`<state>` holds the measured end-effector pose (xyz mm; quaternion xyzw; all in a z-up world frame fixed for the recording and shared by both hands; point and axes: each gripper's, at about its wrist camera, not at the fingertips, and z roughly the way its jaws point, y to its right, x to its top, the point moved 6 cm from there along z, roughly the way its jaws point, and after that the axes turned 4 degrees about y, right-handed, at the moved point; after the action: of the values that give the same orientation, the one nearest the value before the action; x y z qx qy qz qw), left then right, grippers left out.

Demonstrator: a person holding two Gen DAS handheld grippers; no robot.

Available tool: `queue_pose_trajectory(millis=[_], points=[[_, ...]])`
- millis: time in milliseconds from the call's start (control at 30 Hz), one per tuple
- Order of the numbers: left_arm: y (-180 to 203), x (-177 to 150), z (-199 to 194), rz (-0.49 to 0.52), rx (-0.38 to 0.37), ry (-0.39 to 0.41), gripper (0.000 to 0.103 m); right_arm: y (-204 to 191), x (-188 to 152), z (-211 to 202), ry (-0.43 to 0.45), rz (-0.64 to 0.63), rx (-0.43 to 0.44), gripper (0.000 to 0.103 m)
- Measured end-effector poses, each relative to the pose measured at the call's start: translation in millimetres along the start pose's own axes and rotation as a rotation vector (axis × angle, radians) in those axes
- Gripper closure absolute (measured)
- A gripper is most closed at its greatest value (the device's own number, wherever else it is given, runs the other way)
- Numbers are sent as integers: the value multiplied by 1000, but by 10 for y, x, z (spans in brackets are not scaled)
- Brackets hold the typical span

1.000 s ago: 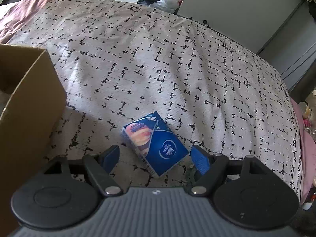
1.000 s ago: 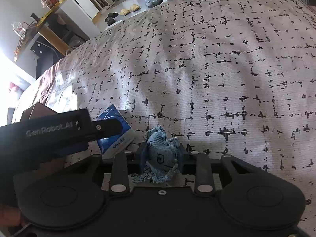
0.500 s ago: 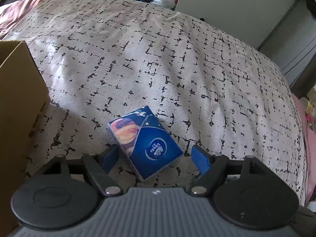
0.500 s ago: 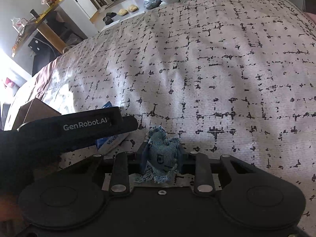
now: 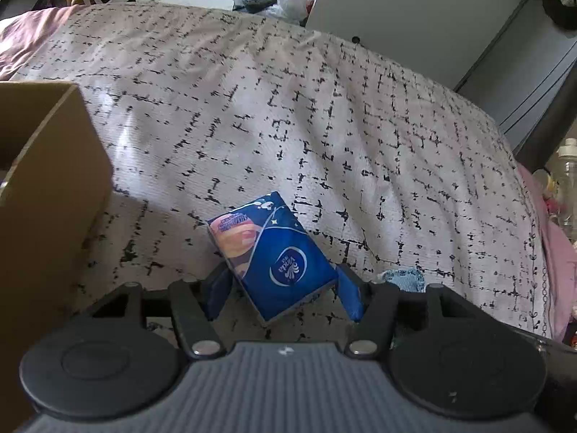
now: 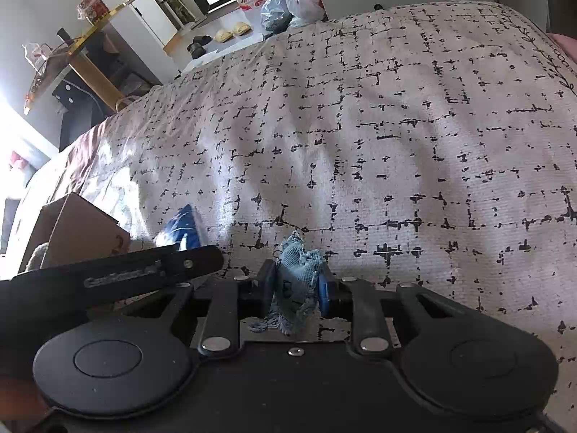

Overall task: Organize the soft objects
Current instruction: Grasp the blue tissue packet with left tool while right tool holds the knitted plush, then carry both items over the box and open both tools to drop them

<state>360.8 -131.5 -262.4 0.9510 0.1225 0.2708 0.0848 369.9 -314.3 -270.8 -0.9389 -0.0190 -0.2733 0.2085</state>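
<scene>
Item one: tissue pack (image 5: 276, 256), a blue soft-film packet with a white logo and a printed picture at one end, rectangular with rounded, slightly puffed faces. It lies skewed on the bedspread (image 5: 324, 126), its near half between my left gripper (image 5: 283, 294) fingers. The jaws stand apart, blue pads flanking the pack; the right pad looks to touch its corner, and on the left I cannot tell contact from a narrow gap. Nothing is clamped.

Item two: blue cloth scrap (image 6: 297, 283), knitted or woven, frayed threads hanging at its lower edge, crumpled into a wedge. My right gripper (image 6: 295, 288) is closed on it, pads pinching both sides. It also shows as a pale blue patch just right of the left gripper.

Item three: cardboard box (image 5: 43, 180), plain brown, open top, stiff walls, on the bed to the left of the pack. I judge it the likely destination.

Step in hand, as I judge it: closing on the pack. Because it sits diagonally, I would turn the wrist so the pads meet its long sides squarely, then close gently; the film is slick and the contents compress, so a corner grip may let it swivel.

Surface: bedspread, pale, ribbed weave, broken black grid print, soft.
</scene>
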Motion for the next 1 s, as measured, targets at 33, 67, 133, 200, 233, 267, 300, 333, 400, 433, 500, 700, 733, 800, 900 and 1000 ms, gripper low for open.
queue_pose_trajectory(millis=[33, 67, 133, 200, 233, 267, 300, 333, 400, 433, 500, 700, 733, 800, 900, 1000], points=[[-12, 0, -29, -2, 1, 3, 42, -7, 3, -11, 2, -2, 2, 80], [-21, 4, -60, -4, 2, 8, 42, -22, 2, -23, 5, -5, 6, 80], [-33, 11, -124, -10, 2, 14, 42, -56, -7, -42, 12, -14, 15, 81], [-41, 19, -211, -12, -4, 23, 42, -82, -16, -55, 14, -19, 16, 82], [-47, 21, -254, -12, -6, 26, 42, -93, -18, -70, 17, -20, 16, 82], [-49, 24, -302, -11, -9, 31, 42, -103, -17, -93, 22, -19, 16, 82], [-47, 21, -353, -7, -12, 36, 42, -110, -15, -128, 31, -16, 19, 82], [-43, 17, -405, -1, -15, 41, 42, -117, -14, -162, 38, -12, 25, 82], [-38, 7, -507, 11, -20, 52, 42, -137, -20, -233, 52, -11, 33, 83], [-40, 5, -557, 15, -20, 55, 42, -141, -29, -259, 56, -11, 31, 83], [-58, 8, -654, 16, -21, 66, 42, -149, -56, -322, 64, -9, 29, 83], [-123, 5, -970, 14, -22, 102, 42, -180, -117, -606, 117, -2, 30, 83], [-130, 3, -1024, 14, -23, 108, 42, -178, -117, -662, 129, 2, 29, 83], [-138, -2, -1125, 17, -27, 120, 42, -179, -109, -771, 156, 7, 31, 83], [-151, -2, -1282, 24, -34, 141, 42, -165, -100, -931, 186, 34, 55, 83], [-165, -8, -1432, 33, -40, 158, 42, -172, -124, -1067, 209, 51, 71, 83]])
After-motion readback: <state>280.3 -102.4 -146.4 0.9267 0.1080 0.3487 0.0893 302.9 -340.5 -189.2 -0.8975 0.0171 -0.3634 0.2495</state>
